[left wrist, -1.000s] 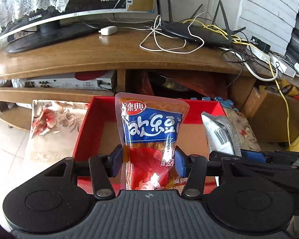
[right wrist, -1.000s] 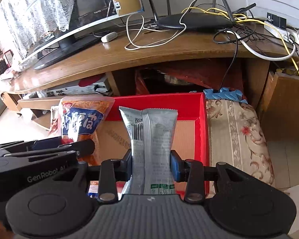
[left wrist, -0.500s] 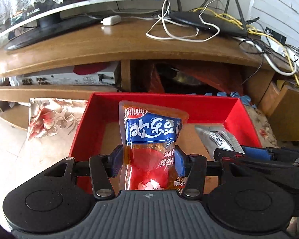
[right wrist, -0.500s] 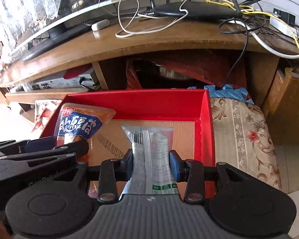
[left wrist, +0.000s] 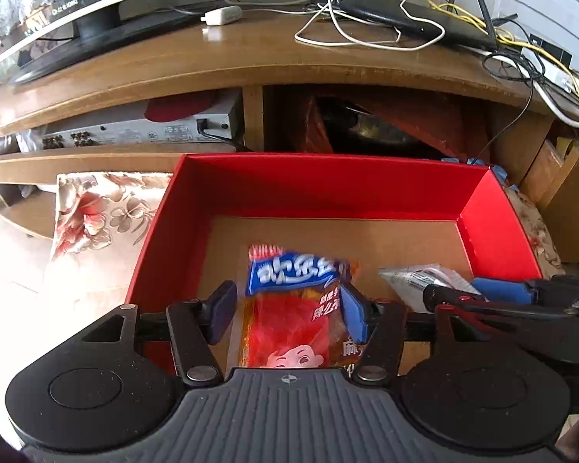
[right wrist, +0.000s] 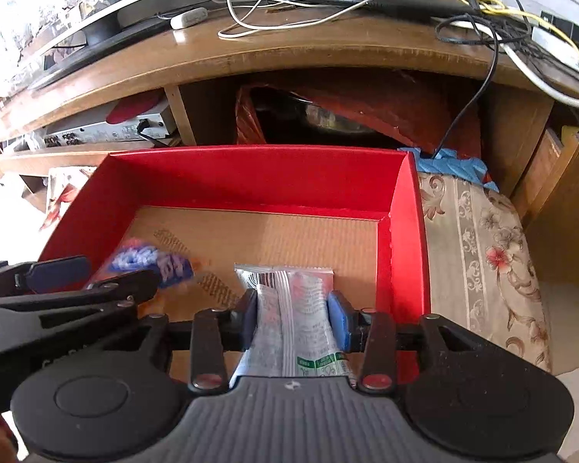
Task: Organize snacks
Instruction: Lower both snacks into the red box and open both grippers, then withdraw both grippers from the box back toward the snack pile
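Landmark: red box [left wrist: 328,193] with brown cardboard floor, sitting just in front of the wooden TV stand [left wrist: 231,65]; floral cloth [right wrist: 482,239] lies under the box and shows on both sides of it.

Left gripper [left wrist: 287,310]: over the near-left part of the box; fingers spread, left pad clear of the packet, right pad touching or just beside its edge; not clamping. Red and blue snack packet [left wrist: 293,308] sits between the fingers, blurred, its top tilted toward the far wall of the box; whether it rests on the box floor cannot be told.

Right gripper [right wrist: 294,318]: over the near-right part of the box; both pads pressed on the silver snack packet [right wrist: 293,308], pinching it at the waist; grasp firm. Packet upright, top edge toward the far wall of the box.

The 2 grippers are side by side, near each other; the 2 packets are apart.

On the stand beyond the box: router [left wrist: 417,23], white cables [left wrist: 366,38], monitor base [left wrist: 96,42].
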A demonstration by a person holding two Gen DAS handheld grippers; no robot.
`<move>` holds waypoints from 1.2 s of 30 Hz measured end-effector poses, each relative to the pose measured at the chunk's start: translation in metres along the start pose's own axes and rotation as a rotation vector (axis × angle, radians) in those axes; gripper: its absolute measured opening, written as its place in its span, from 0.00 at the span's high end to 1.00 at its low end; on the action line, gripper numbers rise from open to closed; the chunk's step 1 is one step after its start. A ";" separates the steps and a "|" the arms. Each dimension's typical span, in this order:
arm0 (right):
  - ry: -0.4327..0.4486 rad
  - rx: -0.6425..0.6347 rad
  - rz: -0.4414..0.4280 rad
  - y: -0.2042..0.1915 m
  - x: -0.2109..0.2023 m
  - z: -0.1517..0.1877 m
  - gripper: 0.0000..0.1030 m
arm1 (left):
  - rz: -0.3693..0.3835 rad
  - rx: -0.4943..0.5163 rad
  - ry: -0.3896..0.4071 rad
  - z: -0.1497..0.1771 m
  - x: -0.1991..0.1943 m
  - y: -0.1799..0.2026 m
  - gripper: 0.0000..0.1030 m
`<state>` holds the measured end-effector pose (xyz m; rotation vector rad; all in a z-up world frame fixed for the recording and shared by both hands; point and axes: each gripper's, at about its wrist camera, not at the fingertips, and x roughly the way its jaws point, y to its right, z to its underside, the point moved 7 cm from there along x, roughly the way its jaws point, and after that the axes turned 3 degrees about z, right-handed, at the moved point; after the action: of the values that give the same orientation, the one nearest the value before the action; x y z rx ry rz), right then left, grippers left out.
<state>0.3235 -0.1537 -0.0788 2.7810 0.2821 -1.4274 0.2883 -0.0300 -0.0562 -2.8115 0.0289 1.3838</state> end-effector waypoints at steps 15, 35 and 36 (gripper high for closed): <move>0.043 0.034 0.004 0.003 -0.013 -0.007 0.54 | -0.017 -0.017 0.037 -0.008 -0.015 -0.007 0.20; 0.074 0.028 -0.016 -0.003 -0.049 0.003 0.51 | 0.026 -0.025 0.064 0.000 -0.046 -0.010 0.16; 0.075 0.023 -0.018 -0.004 -0.052 0.005 0.50 | 0.029 -0.023 0.066 0.002 -0.049 -0.011 0.16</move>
<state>0.2894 -0.1584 -0.0399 2.8619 0.2936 -1.3404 0.2568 -0.0181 -0.0188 -2.8864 0.0550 1.3057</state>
